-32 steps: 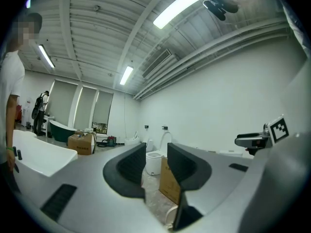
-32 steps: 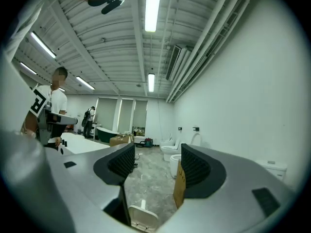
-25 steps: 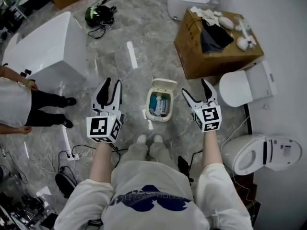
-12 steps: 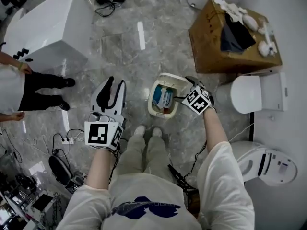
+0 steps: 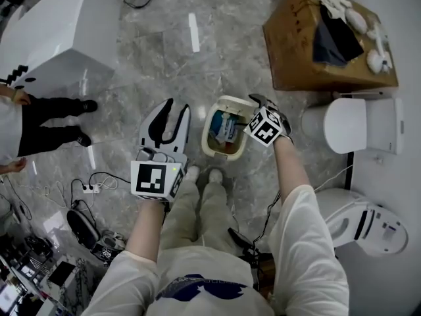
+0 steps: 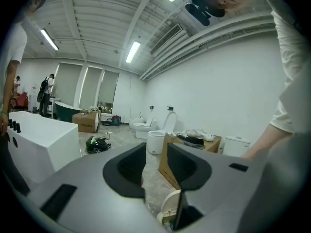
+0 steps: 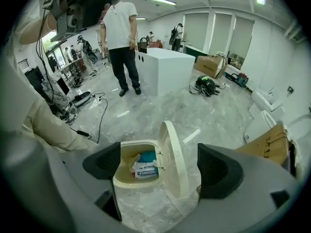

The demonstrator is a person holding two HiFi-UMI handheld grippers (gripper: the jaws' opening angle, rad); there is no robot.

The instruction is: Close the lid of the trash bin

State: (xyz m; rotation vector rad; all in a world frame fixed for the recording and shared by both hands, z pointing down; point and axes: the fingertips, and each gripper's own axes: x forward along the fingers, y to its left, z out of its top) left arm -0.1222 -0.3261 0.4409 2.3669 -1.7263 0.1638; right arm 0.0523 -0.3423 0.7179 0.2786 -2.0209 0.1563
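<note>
On grey floor (image 5: 164, 58): left gripper (image 5: 176, 105) just left of trash bin (image 5: 223, 155), jaws narrowly apart, nothing between. Bin open, packets (image 5: 225, 126) inside; lid (image 7: 174, 154) upright at its far edge. Right gripper (image 5: 248, 114) over bin's right side, jaws spread wide, lid between them, pads clear of it. Cardboard box (image 5: 296, 58) far right.

Cream plastic trash bin (image 7: 132, 184) with smooth lid (image 7: 173, 159), glossy grey marble floor (image 5: 164, 64), matt brown cardboard box (image 5: 293, 61)
</note>
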